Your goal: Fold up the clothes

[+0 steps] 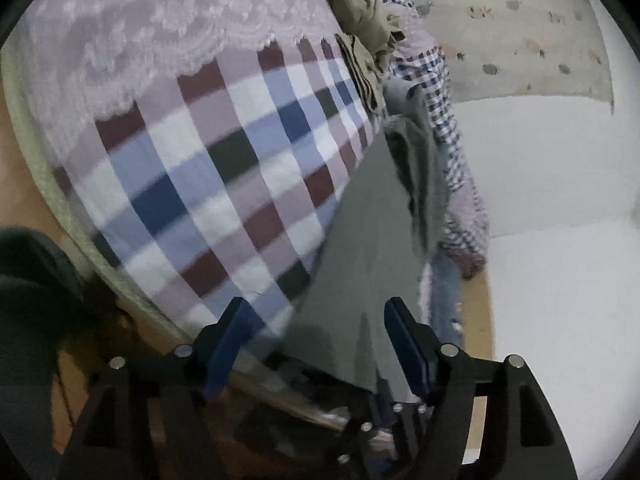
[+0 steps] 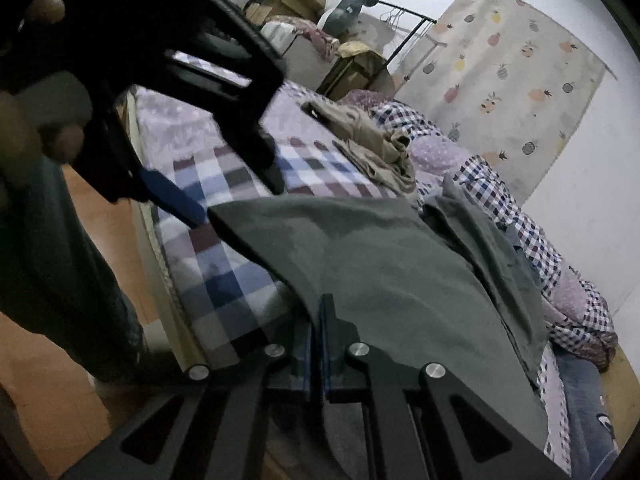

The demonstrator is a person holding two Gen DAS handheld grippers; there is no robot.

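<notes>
Where my left wrist camera looks down the bed (image 1: 52,184), the grey-green garment (image 1: 360,280) lies flat on the checked blanket (image 1: 192,184), its long left edge running up and away. To its right the bed edge drops to white floor (image 1: 560,280), with a checked shirt (image 1: 452,152) hanging over it. My left gripper (image 1: 316,344) stands wide, blue pads apart; the garment's near end lies between them, neither pad pressing it.

From the right wrist, the garment's near hem drapes off the mattress corner. My right gripper (image 2: 319,344) is clamped on that hem, pads together on the cloth. The left gripper hovers at the garment's far corner. Beige clothes (image 2: 372,148) sit bunched farther up the blanket.
</notes>
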